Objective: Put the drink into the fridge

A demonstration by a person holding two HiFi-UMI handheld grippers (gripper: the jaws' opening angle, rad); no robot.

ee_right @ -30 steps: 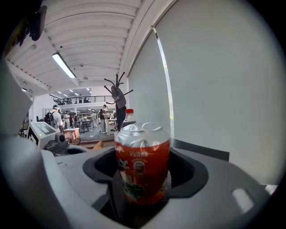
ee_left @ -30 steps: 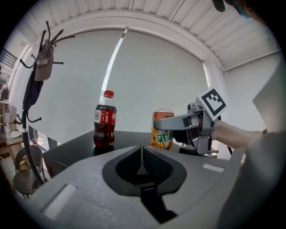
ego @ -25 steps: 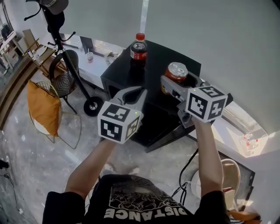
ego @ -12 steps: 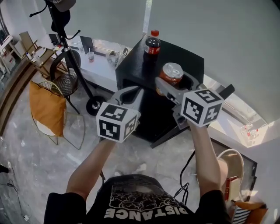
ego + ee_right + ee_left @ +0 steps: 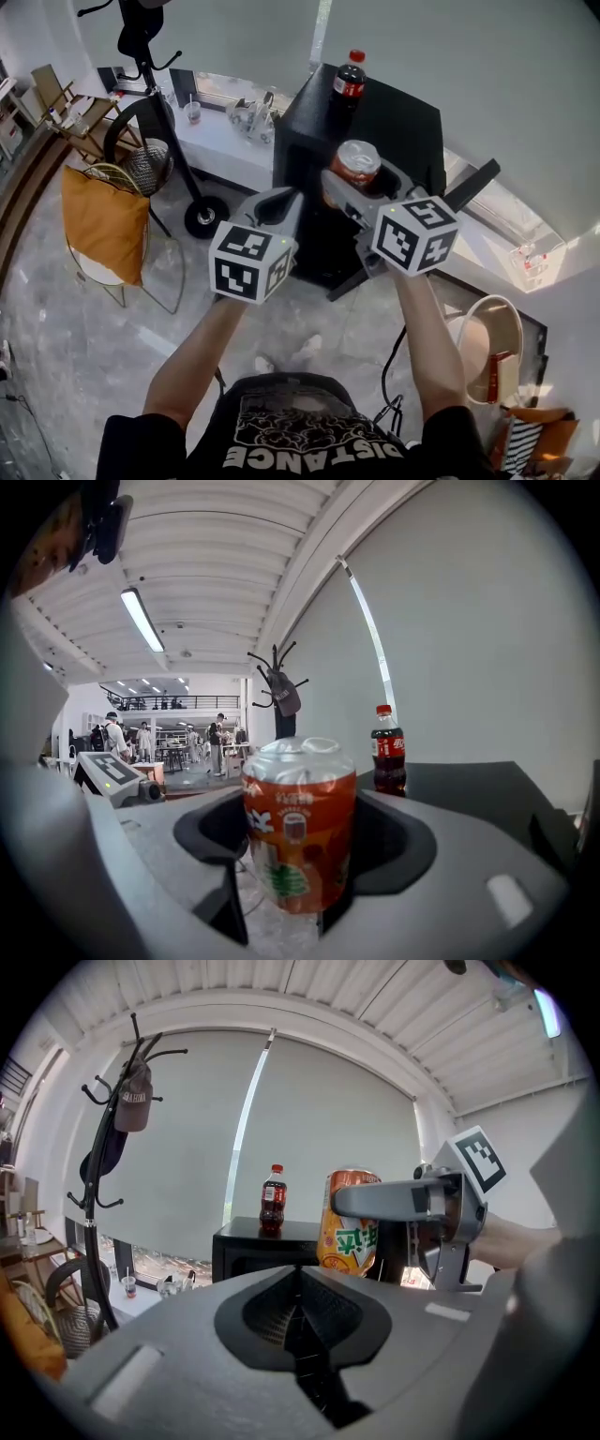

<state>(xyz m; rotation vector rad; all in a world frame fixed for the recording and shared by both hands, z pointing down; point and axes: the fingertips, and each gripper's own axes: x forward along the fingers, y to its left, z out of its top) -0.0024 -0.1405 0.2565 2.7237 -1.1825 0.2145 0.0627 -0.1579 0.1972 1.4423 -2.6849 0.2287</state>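
My right gripper point(image 5: 354, 180) is shut on an orange drink can point(image 5: 354, 165), held upright in the air in front of the black mini fridge point(image 5: 394, 122). The can point(image 5: 300, 827) fills the right gripper view between the jaws, and it also shows in the left gripper view as an orange can point(image 5: 349, 1224). My left gripper point(image 5: 277, 204) hangs left of the can, shut with nothing in it point(image 5: 302, 1321). A cola bottle point(image 5: 349, 79) with a red cap stands on the fridge top at its far side. The fridge door looks closed.
A white low table point(image 5: 220, 127) with cups stands left of the fridge. A black coat stand point(image 5: 159, 103) and a wire chair with an orange cushion point(image 5: 98, 220) are further left. A round basket point(image 5: 487, 347) sits at the right by the wall.
The view has shifted so the fridge and cola bottle sit further right and up. Both grippers keep their hold and spacing, and the can has come slightly lower and left in view.
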